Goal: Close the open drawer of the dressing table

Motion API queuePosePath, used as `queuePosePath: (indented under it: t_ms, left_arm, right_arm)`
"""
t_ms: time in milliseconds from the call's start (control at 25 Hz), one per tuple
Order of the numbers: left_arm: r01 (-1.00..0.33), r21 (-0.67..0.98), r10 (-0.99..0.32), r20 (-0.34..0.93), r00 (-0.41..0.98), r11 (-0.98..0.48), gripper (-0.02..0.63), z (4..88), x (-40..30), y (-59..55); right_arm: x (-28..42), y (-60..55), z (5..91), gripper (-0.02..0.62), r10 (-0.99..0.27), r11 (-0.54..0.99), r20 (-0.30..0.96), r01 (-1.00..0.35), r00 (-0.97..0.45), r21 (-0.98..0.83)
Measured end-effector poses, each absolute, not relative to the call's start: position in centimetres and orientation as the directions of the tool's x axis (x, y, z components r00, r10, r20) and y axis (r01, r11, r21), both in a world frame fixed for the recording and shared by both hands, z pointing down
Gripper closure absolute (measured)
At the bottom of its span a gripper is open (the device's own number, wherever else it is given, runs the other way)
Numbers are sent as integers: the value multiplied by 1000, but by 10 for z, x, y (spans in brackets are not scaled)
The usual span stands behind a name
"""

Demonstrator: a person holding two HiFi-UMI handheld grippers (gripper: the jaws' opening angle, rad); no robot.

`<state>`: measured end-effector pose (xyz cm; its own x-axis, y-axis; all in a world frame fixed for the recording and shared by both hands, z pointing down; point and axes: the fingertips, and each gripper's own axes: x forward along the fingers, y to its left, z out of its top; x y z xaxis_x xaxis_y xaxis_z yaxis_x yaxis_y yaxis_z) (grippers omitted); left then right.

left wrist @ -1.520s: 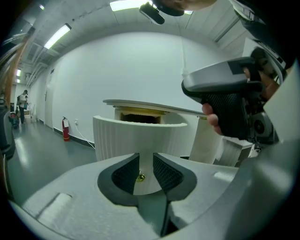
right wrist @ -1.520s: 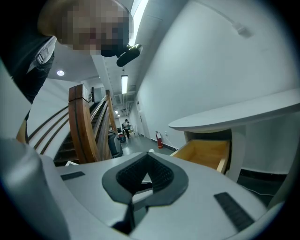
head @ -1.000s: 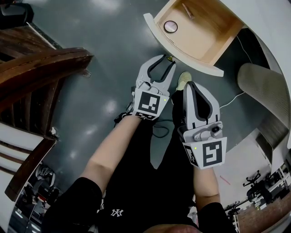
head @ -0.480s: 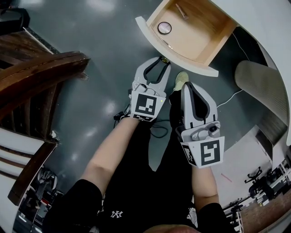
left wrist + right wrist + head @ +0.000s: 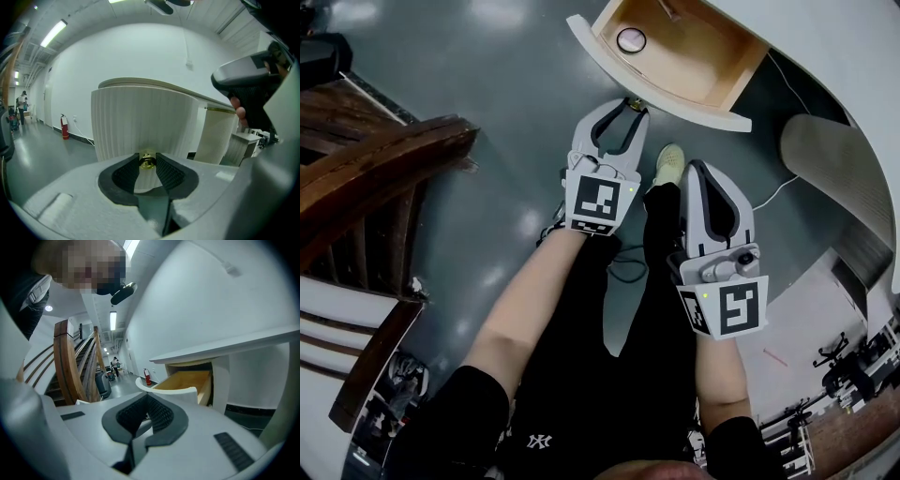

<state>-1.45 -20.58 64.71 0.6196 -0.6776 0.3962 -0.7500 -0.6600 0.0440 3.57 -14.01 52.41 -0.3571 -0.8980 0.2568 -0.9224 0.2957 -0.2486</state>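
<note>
The dressing table's drawer (image 5: 694, 52) stands open at the top of the head view, with a wooden inside and a curved white ribbed front (image 5: 661, 92). A small round object (image 5: 630, 39) lies in it. My left gripper (image 5: 627, 105) reaches the front, and its jaws are shut on the gold knob (image 5: 148, 160) of the ribbed front (image 5: 140, 122). My right gripper (image 5: 697, 171) hangs lower and to the right, turned on its side, shut and empty. In the right gripper view the open drawer (image 5: 187, 380) shows beyond those jaws (image 5: 147, 405), under the white table top (image 5: 234, 348).
A dark wooden stair rail (image 5: 384, 178) fills the left. A ribbed white stool or pedestal (image 5: 834, 178) stands right of the drawer, with a white cable (image 5: 769, 197) on the grey floor. The person's shoe (image 5: 670, 164) is between the grippers. A fire extinguisher (image 5: 64, 126) stands by the far wall.
The left gripper has reached further forward while holding the knob, and the drawer has shifted up and left in the head view. The right gripper has barely moved.
</note>
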Motion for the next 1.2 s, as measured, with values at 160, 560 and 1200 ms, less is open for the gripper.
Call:
queuePosePath:
  t_ms: [160,560,1200]
  left_arm:
    - [-749,39,-681,387,622,-662,489,645,-1,-226]
    - [-734,25,-683,347,643,-678,489,643,38,-277]
    - [-726,12,-689,304,658,-688,489,638,78,-330]
  right_arm:
    - [53,-153,528,580,-908,274,256,-932,-332,-239]
    - [88,-194,537,580,-919,262,241,-940,-312,-219]
    - [112,-221,547,580,-920,262,239,-941,-311,-215]
